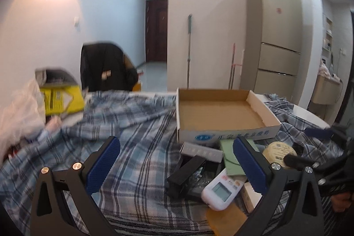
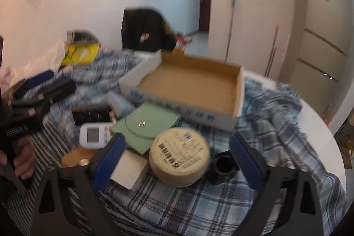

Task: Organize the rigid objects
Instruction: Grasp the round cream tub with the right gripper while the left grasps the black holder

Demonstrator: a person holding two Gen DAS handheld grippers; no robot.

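Note:
An empty shallow cardboard box stands on the plaid cloth. In front of it lies a pile: a white remote with a screen, a green envelope, a round cream tin, a black box, a grey carton and a small black holder. My left gripper is open above the pile's left side. My right gripper is open, its pads on either side of the cream tin, apart from it.
A blue plaid cloth covers the round white table. A yellow package and a plastic bag sit at the far left. A dark jacket hangs on a chair behind. A fridge stands at the right.

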